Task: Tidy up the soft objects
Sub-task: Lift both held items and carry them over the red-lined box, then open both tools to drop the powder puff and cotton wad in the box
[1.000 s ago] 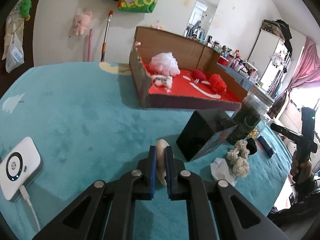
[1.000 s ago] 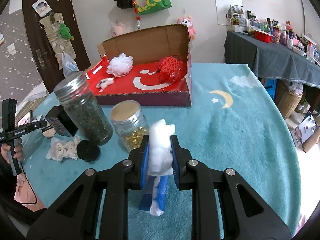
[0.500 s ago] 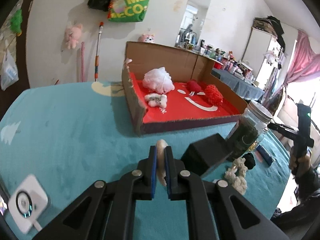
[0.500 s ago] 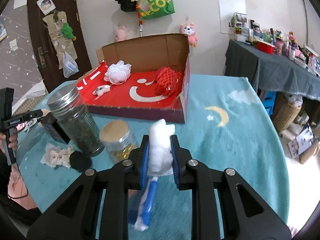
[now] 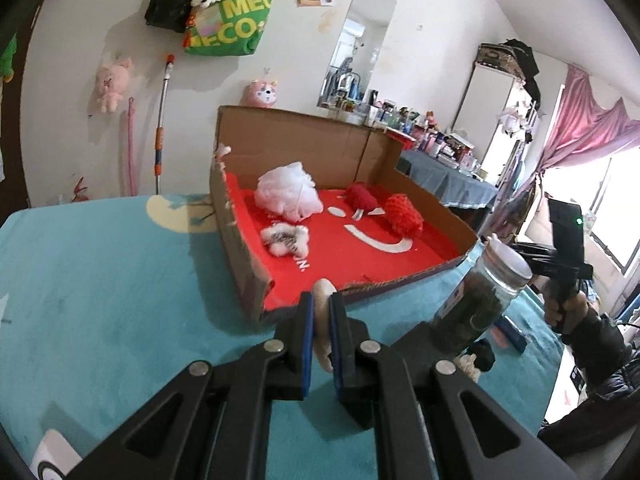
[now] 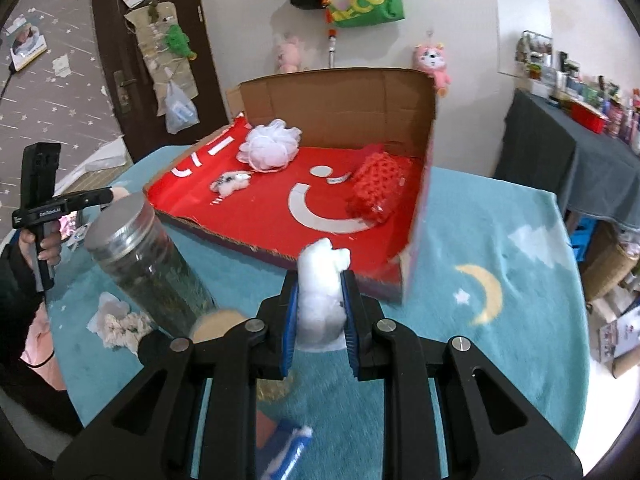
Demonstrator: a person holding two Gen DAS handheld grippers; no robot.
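Note:
An open cardboard box with a red floor point(image 5: 400, 256) point(image 6: 264, 220) stands on the teal table. In it lie a white mesh puff point(image 5: 288, 196) point(image 6: 270, 150), a small white-and-grey fluffy piece point(image 5: 285, 239) point(image 6: 230, 182) and red knitted pieces point(image 5: 404, 220) point(image 6: 376, 188). My left gripper point(image 5: 320, 312) is shut on a flat beige pad point(image 5: 321, 300), held above the table just before the box's near corner. My right gripper point(image 6: 320, 300) is shut on a white fluffy cotton wad point(image 6: 322, 292), held just before the box's front edge.
A tall glass jar of dark contents point(image 5: 476, 300) point(image 6: 148, 256) stands by the box. A knotted cream rope toy on tissue point(image 6: 120, 322), a black round object point(image 5: 482, 354), a cork-lidded jar point(image 6: 218, 320) and a blue-and-white item point(image 6: 288, 446) lie near. A white device point(image 5: 52, 460) lies at the near left.
Both grippers have moved forward toward the box with their loads still held. The box looms larger; the black block and jars have slid down and aside in view.

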